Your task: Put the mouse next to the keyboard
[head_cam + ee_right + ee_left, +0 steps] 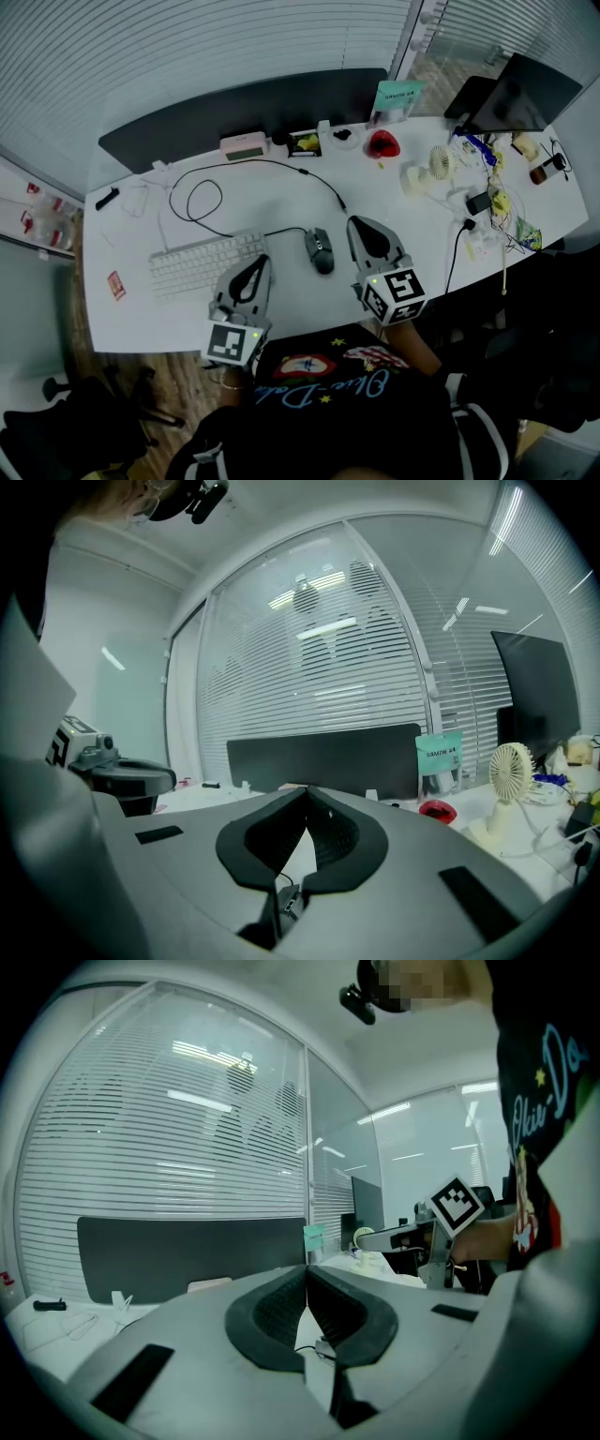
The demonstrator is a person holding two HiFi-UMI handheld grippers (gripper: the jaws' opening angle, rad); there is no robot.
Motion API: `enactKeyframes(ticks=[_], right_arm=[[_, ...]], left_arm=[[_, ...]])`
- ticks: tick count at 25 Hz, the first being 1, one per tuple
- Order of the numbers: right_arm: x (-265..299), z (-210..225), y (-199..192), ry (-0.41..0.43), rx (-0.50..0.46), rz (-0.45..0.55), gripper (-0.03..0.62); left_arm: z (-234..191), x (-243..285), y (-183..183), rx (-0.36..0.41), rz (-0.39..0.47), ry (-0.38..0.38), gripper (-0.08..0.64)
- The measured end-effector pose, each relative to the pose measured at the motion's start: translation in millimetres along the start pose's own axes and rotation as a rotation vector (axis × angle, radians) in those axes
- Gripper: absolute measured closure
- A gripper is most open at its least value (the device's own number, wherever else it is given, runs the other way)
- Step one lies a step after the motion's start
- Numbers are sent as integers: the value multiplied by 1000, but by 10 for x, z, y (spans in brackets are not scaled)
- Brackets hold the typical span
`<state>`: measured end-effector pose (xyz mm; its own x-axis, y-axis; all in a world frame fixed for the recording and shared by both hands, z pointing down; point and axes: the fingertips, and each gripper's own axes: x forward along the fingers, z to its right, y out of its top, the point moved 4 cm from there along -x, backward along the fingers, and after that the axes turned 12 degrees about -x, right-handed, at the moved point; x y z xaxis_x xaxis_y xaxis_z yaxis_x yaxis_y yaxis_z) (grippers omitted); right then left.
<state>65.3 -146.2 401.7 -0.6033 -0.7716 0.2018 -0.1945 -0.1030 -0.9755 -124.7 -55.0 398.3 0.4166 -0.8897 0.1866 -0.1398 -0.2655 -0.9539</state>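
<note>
Desk: a long white desk [281, 202] is seen from above, backed along its far edge by a dark grey partition panel [244, 108].
Keyboard: a flat white keyboard [206, 264] lies near the front edge, left of the middle, slightly slanted.
Mouse: a dark grey corded mouse [320, 250] rests on the surface near the front edge, just beside the keyboard's right end and a little apart from it, between the two grippers; it is held by neither.
Cable: a thin black cable [302, 172] is looped over the surface behind the keyboard.
Left gripper: the left gripper [261, 260] [306, 1274] is held over the keyboard's right end, its jaws pressed together at the tips with nothing pinched.
Right gripper: the right gripper [354, 221] [307, 791] is held just right of the mouse without touching it, its jaws pressed together and empty.
Far right part: a small white desk fan [441, 161] [511, 766], a red rounded object [382, 144] [437, 810] and a dark monitor [520, 94] are placed towards the far right corner, among loose clutter.
</note>
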Motion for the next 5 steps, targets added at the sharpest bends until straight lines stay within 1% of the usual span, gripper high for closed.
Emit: enactKeyframes(ticks=[5], right_arm=[[4, 4, 0, 5, 2, 0, 594]], left_arm=[[15, 10, -1, -6, -3, 3, 557]])
